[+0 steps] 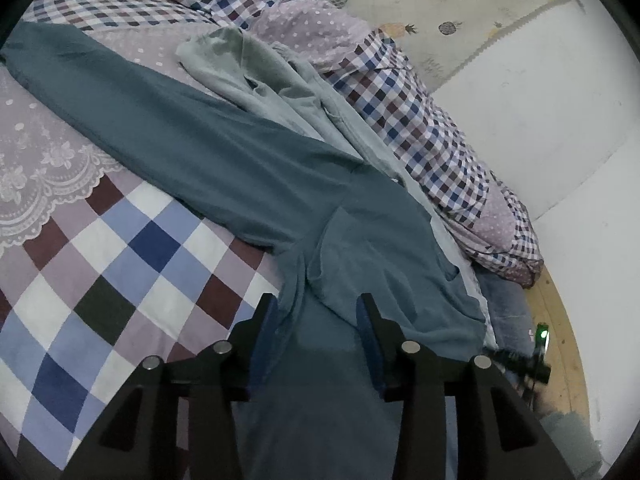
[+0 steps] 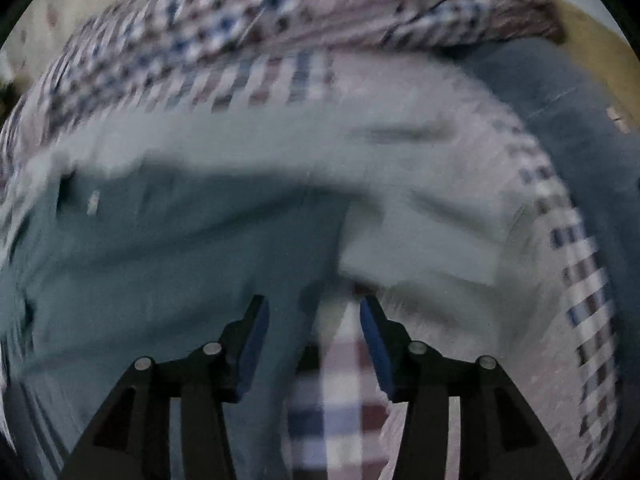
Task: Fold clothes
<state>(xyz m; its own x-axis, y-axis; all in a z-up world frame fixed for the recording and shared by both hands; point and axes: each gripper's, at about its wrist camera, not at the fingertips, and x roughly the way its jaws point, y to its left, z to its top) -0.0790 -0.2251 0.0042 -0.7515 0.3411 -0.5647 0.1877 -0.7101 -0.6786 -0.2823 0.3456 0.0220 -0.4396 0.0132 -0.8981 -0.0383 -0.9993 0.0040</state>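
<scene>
Dark teal trousers (image 1: 224, 148) lie spread across the checked bedspread (image 1: 104, 280), one leg running to the far left, the waist end under my left gripper (image 1: 318, 312). That gripper is open, its jaws wide apart over the teal cloth, holding nothing. A pale green garment (image 1: 256, 76) lies crumpled behind the trousers. The right wrist view is motion-blurred: my right gripper (image 2: 314, 316) is open and empty, above the edge of the teal trousers (image 2: 160, 256), with the pale garment (image 2: 420, 232) just ahead to the right and checked bedspread (image 2: 340, 400) showing between the jaws.
A bunched checked and dotted quilt (image 1: 420, 120) runs along the far side of the bed. Beyond it is a white wall (image 1: 540, 100) and a wooden bed edge (image 1: 560, 320). A lace-patterned cloth (image 1: 36, 168) lies at the left.
</scene>
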